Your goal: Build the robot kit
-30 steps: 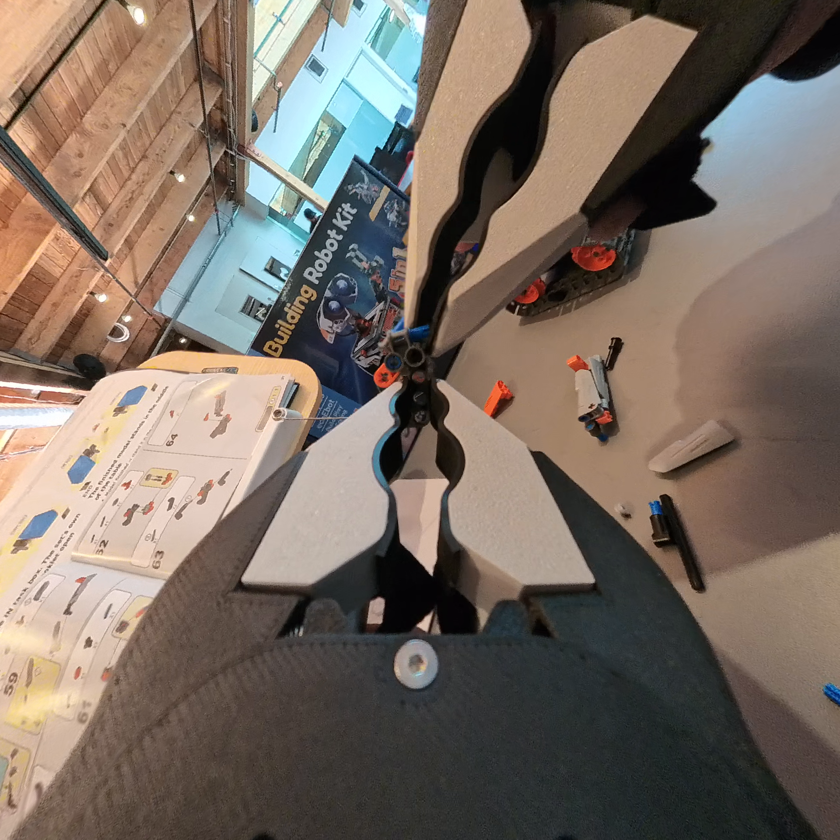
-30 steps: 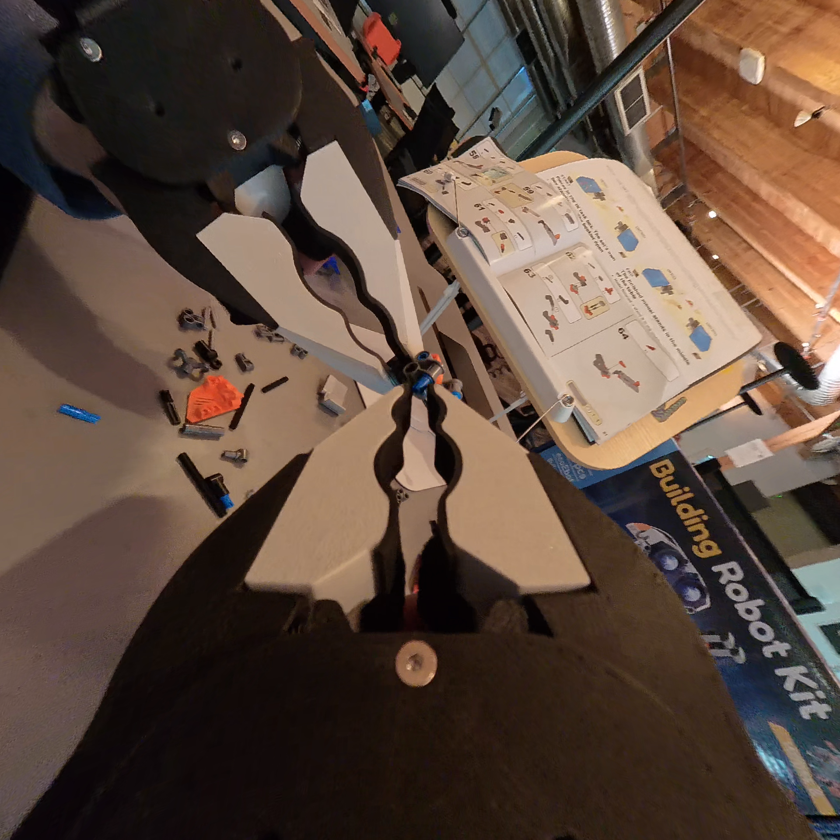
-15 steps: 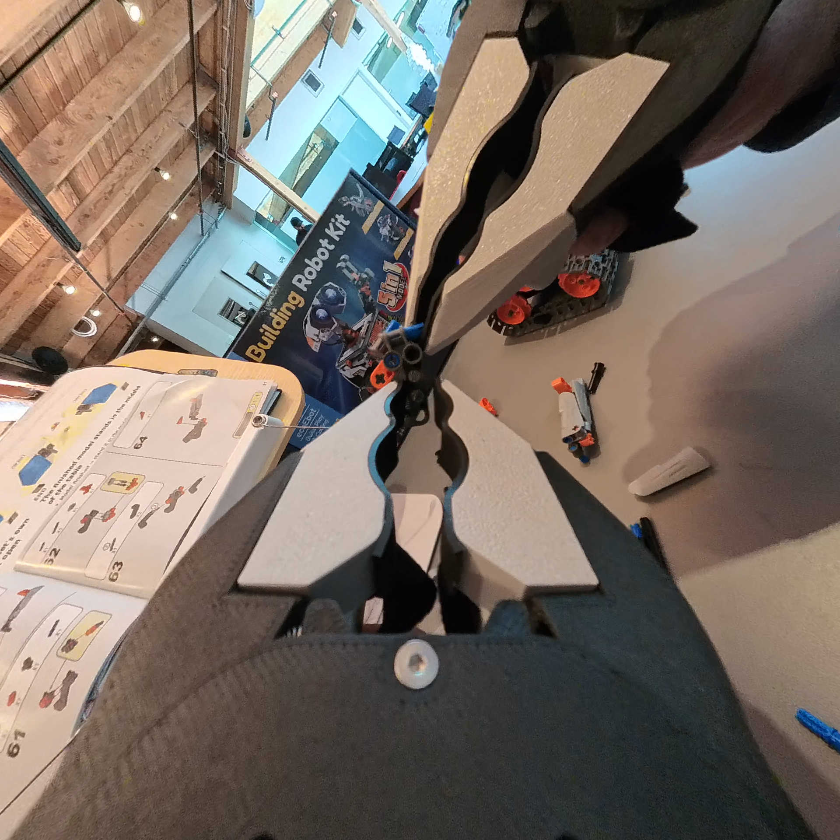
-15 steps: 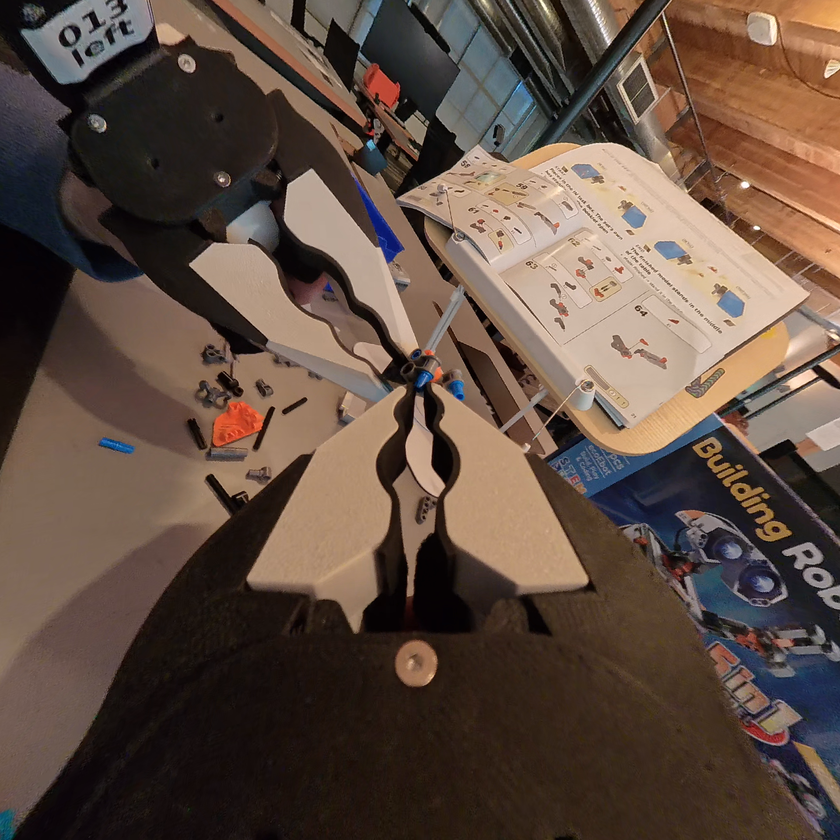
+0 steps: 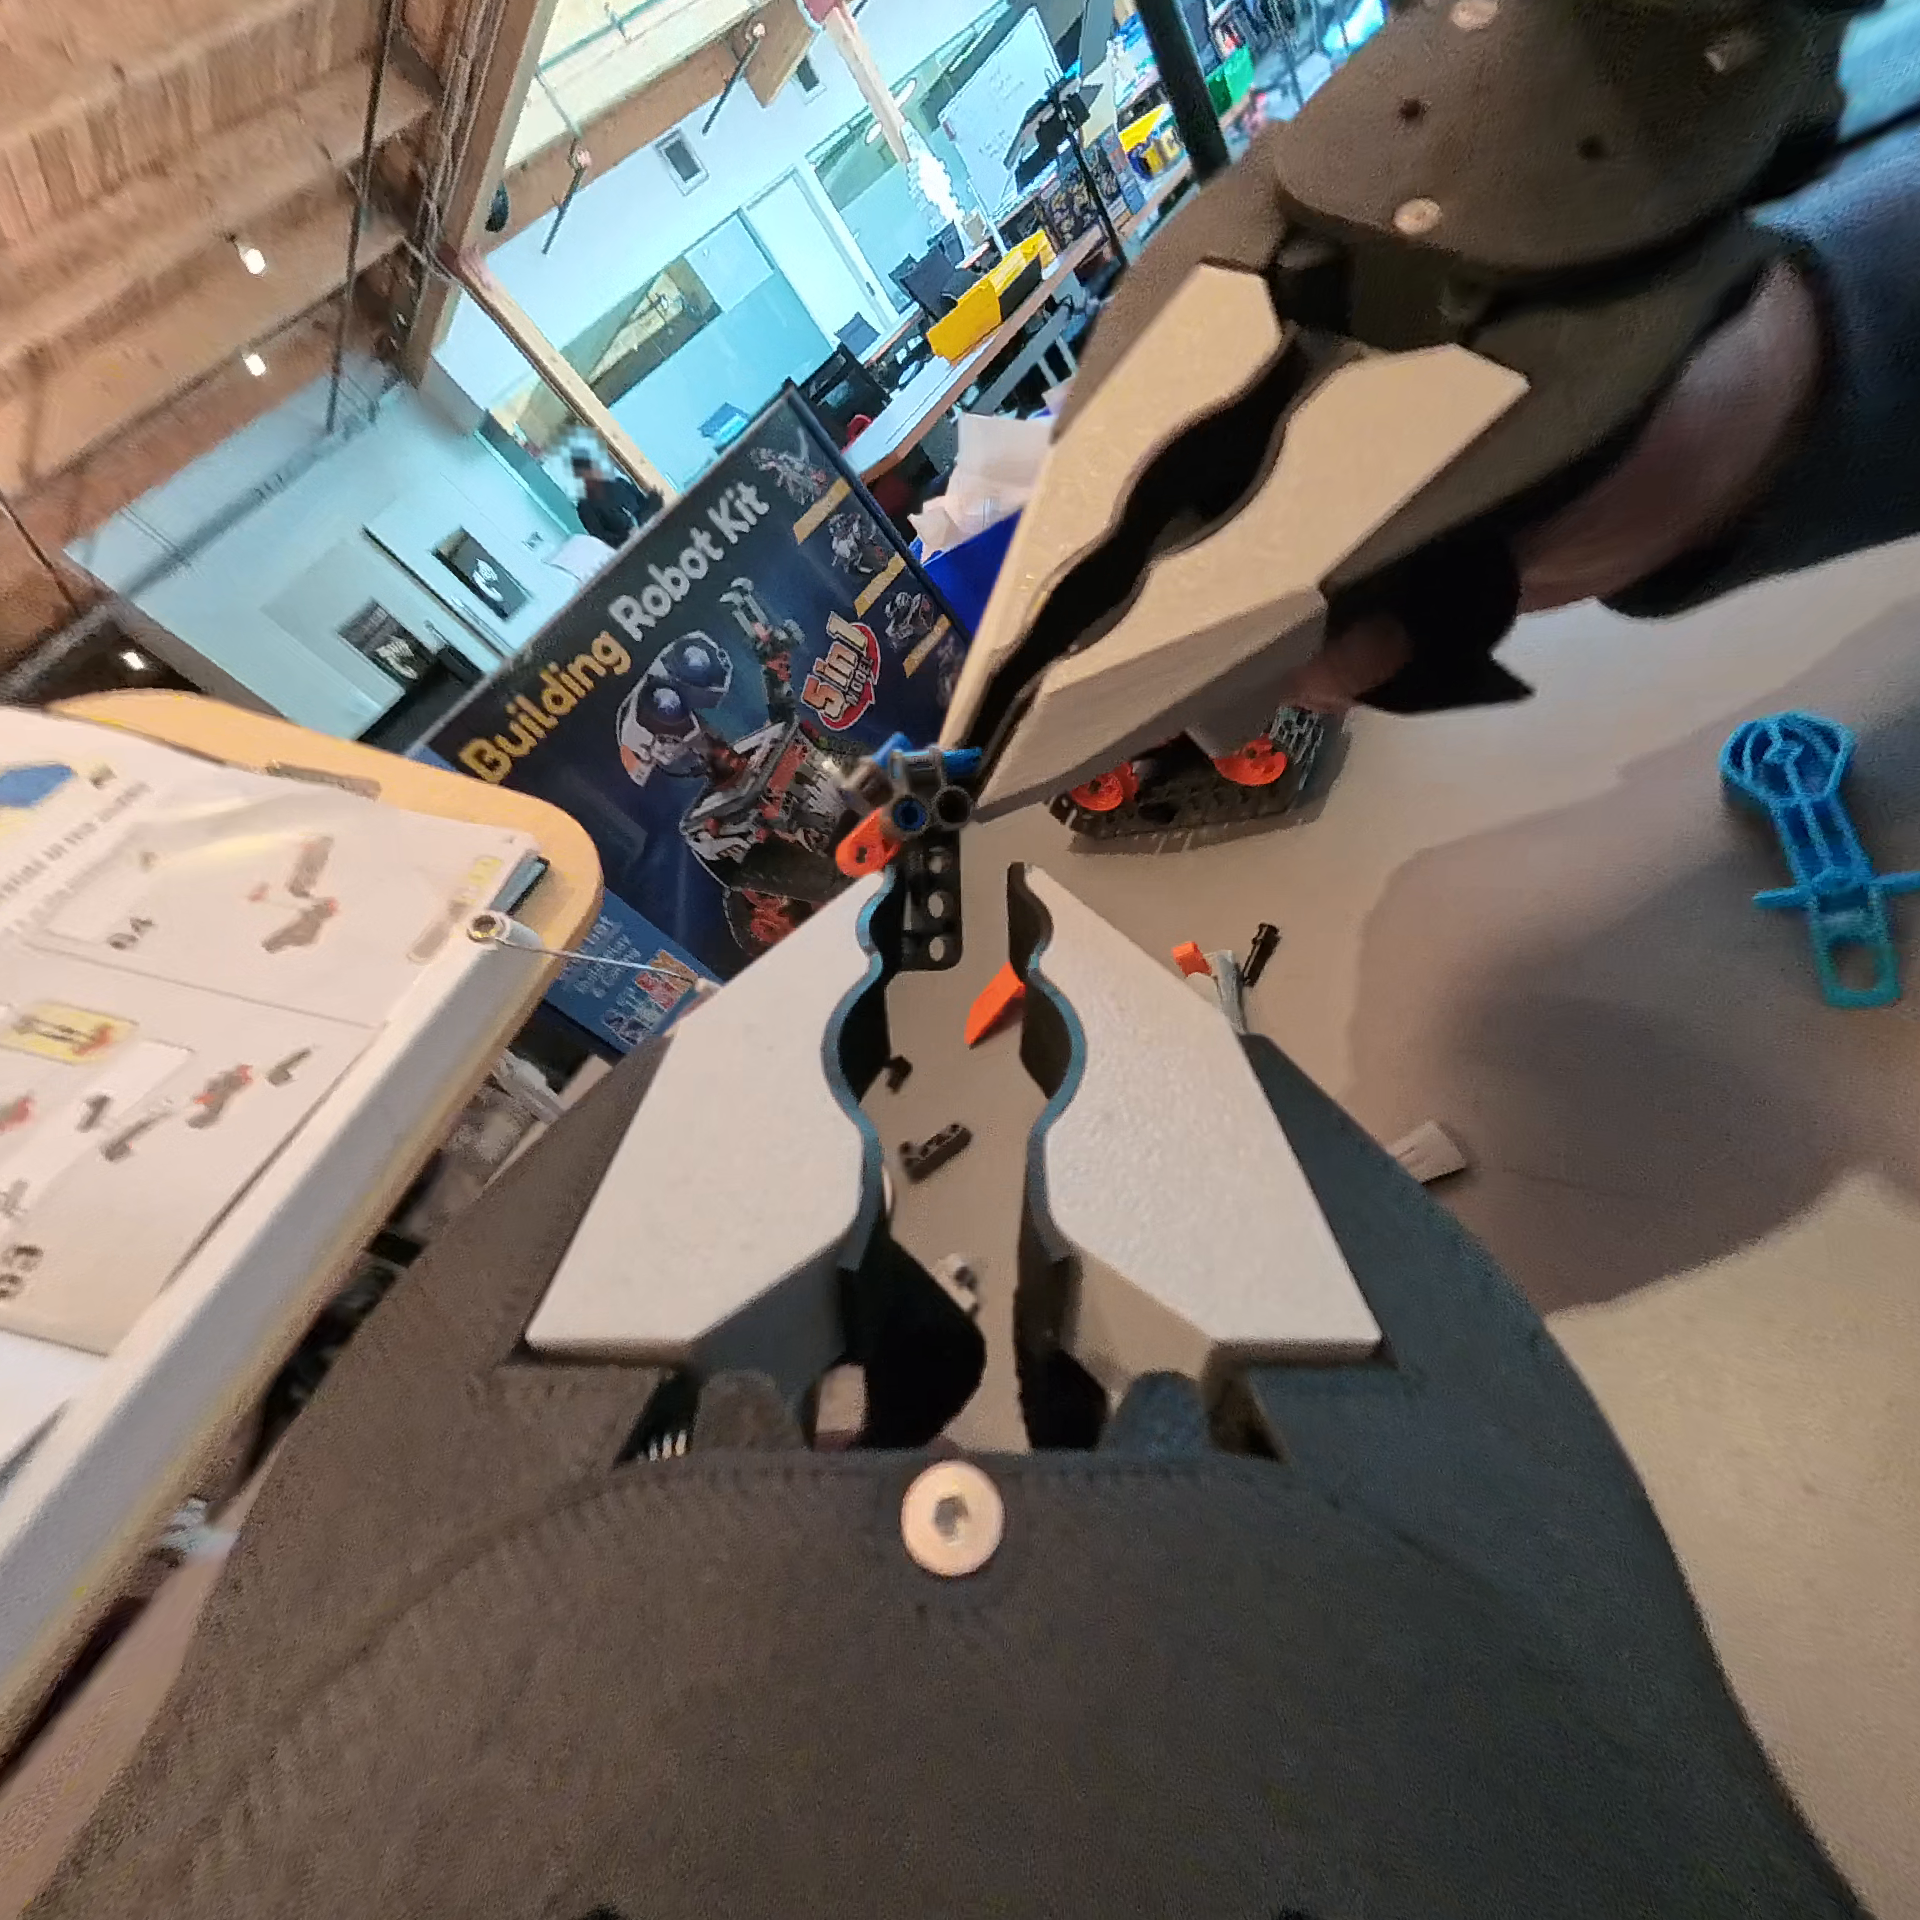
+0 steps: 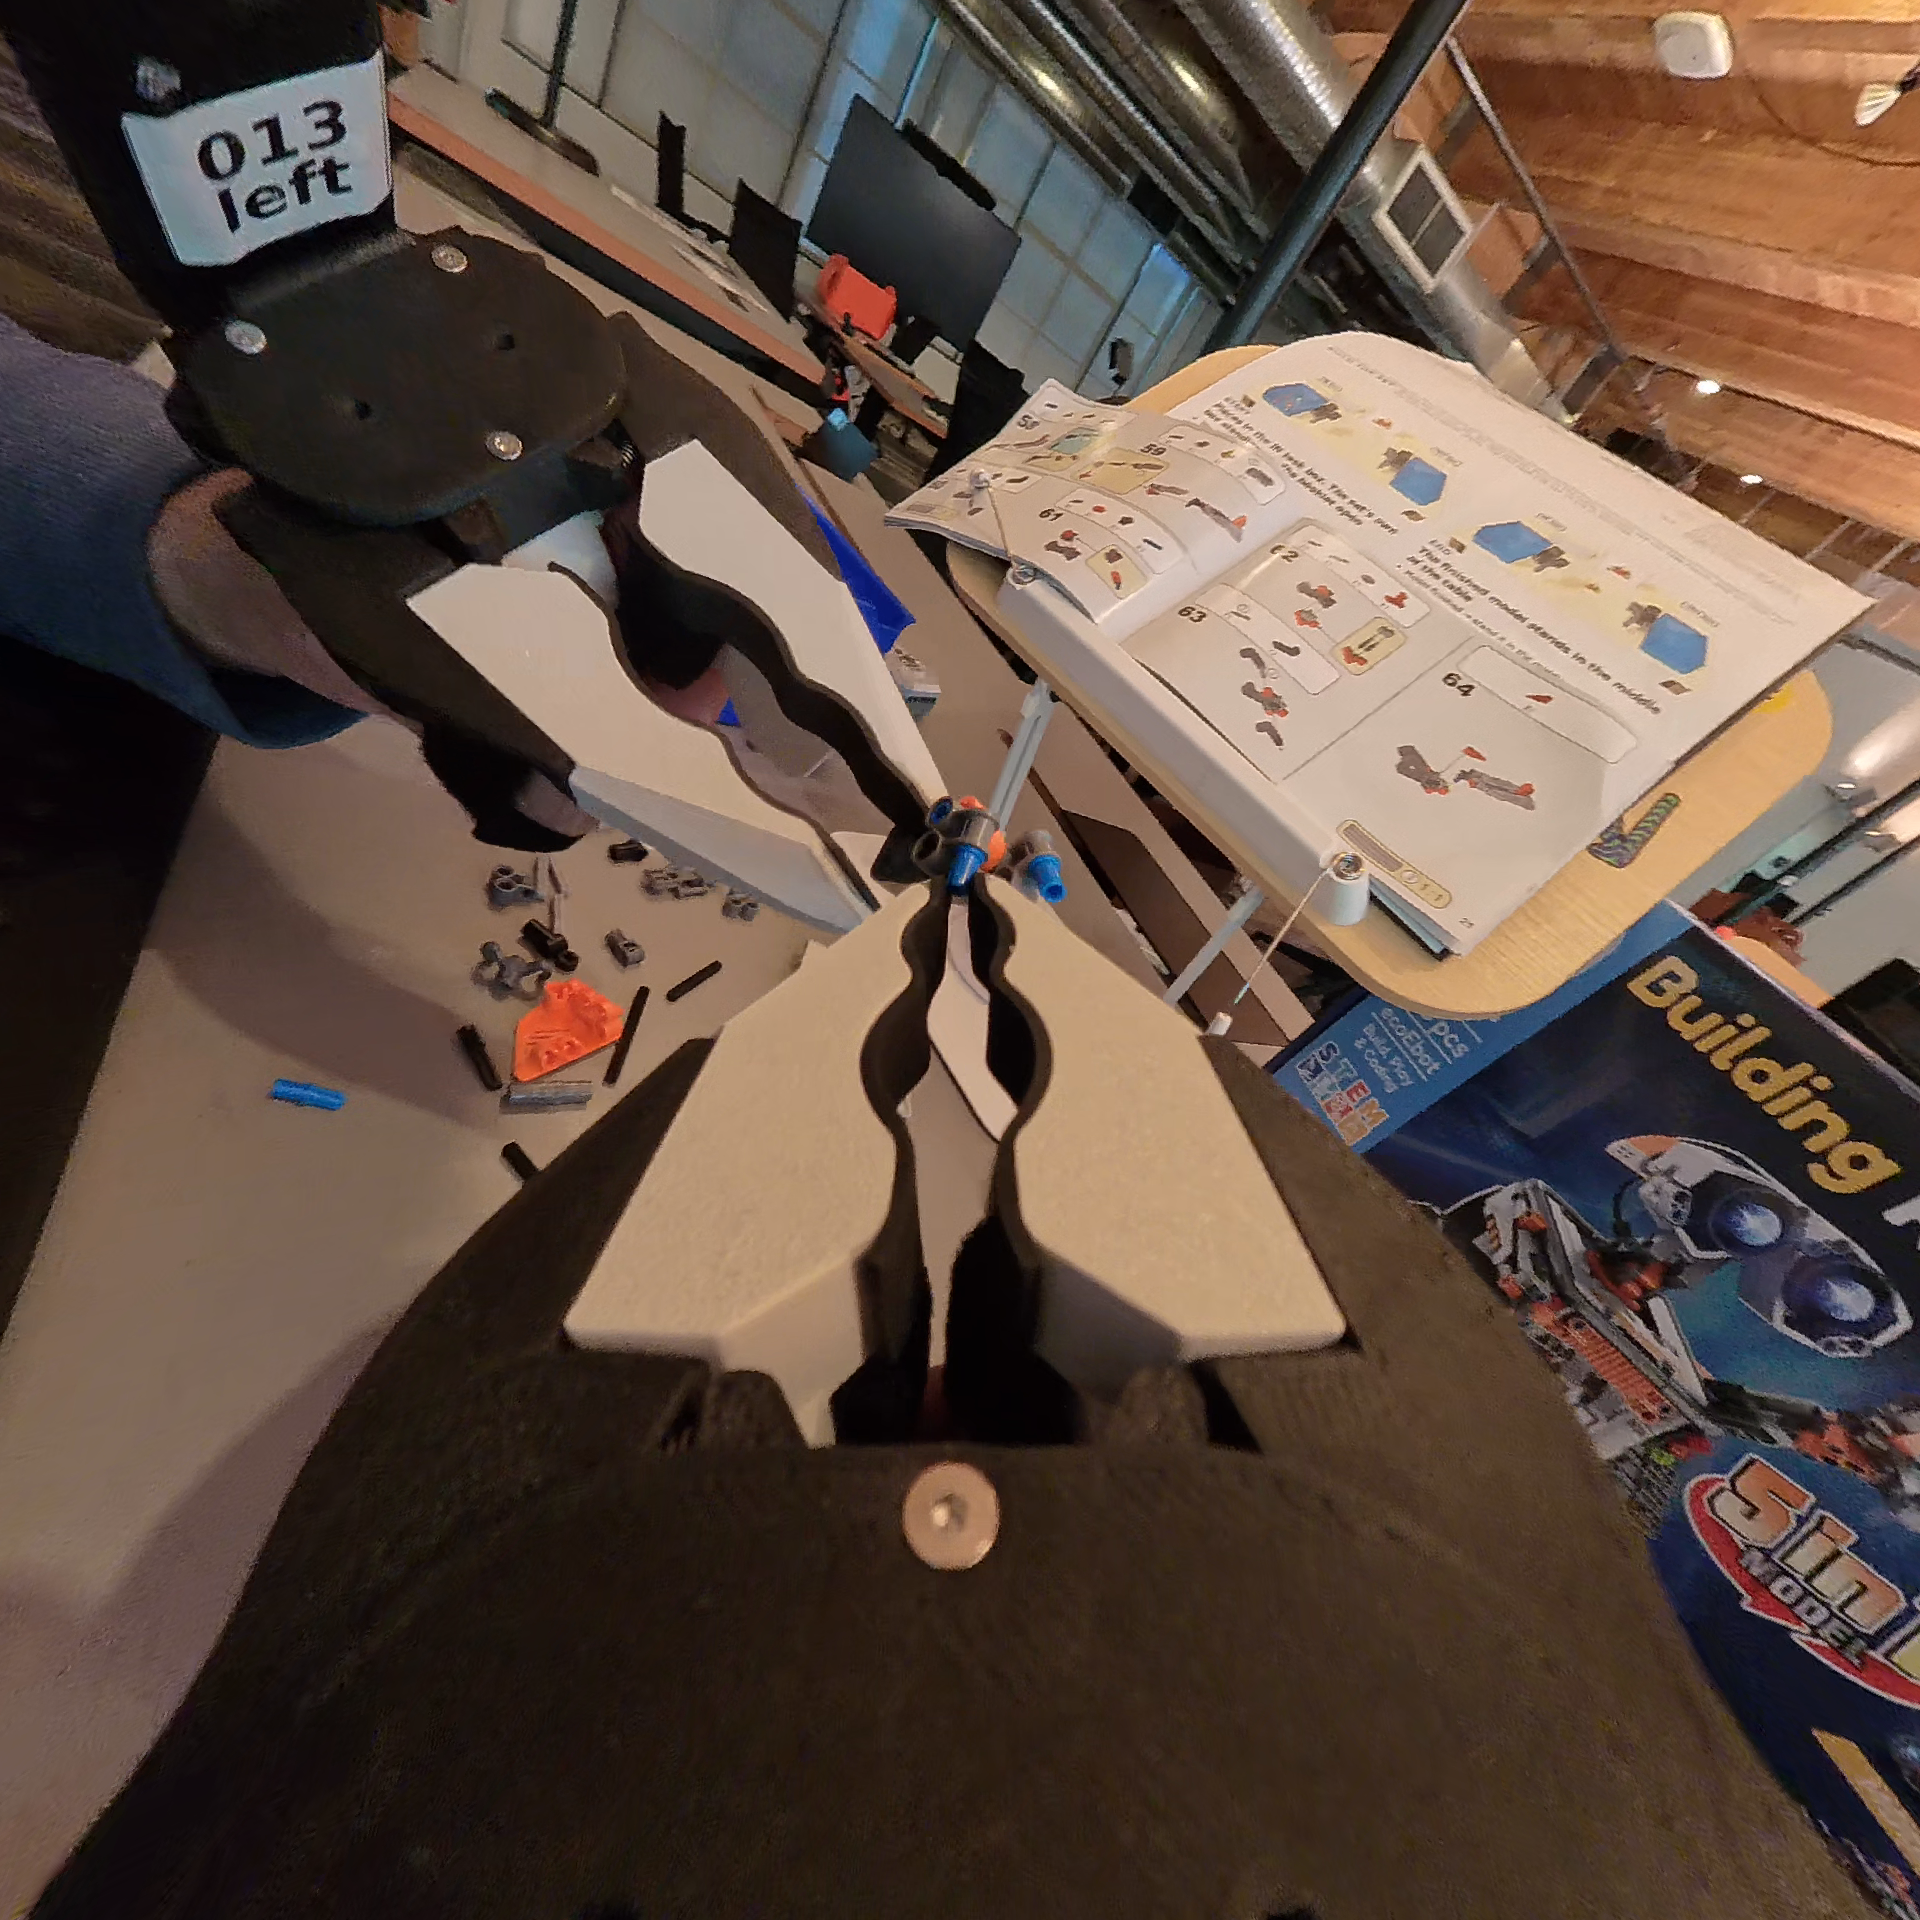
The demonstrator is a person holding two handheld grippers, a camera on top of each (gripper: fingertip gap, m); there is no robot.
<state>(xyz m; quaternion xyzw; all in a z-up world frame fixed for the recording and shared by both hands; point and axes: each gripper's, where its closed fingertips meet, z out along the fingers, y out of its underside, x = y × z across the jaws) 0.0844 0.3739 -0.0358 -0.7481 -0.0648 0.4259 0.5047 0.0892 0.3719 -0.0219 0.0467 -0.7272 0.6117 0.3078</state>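
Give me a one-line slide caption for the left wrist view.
Left gripper open by a small brick assembly pinched by the right gripper, over a parts-strewn table.

Each tool has a black textured body, one silver screw and two pale grey scalloped fingers (image 5: 1174, 1164). The left tool (image 6: 894, 831) bears a white label. Sleeves are blue-grey.

Three things are bearing print.
A white label (image 6: 265, 156) sitting on the left gripper (image 6: 900, 834), an open instruction booklet (image 6: 1403, 644), a dark blue kit box (image 5: 717, 665).

Workshop: timber ceiling (image 6: 1714, 239), ducts (image 6: 1226, 114), monitor benches (image 6: 904, 260).
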